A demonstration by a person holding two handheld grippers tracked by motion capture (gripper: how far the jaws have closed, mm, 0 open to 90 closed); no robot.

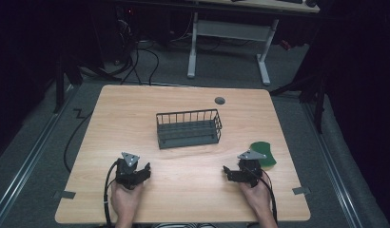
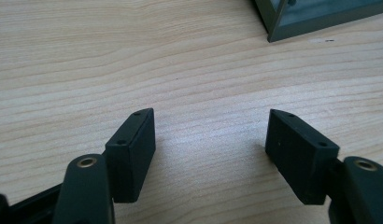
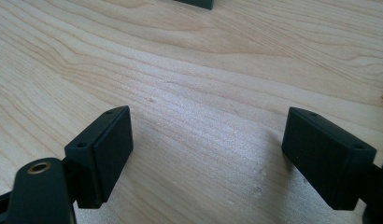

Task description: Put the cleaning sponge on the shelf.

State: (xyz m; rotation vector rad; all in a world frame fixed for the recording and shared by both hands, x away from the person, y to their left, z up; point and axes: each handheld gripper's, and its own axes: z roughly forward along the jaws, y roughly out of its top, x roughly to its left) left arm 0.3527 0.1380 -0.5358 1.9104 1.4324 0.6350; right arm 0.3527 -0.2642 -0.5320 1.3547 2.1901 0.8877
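Left gripper (image 1: 144,171): jaws spread wide, nothing between them; low over the pale wooden table (image 1: 136,109), near edge, left
Right gripper (image 1: 227,171): jaws also wide, holding nothing; near edge, right
Dark green flat rounded piece (image 1: 265,153): lies just beside the right gripper, by the table's right edge
Handling: probably thin, light, perhaps floppy; lying flat, so pinch it at an exposed edge
Dark grey wire basket (image 1: 188,128): mid-table, upright, apparently empty; stiff
Count: two grippers; one green piece; one basket
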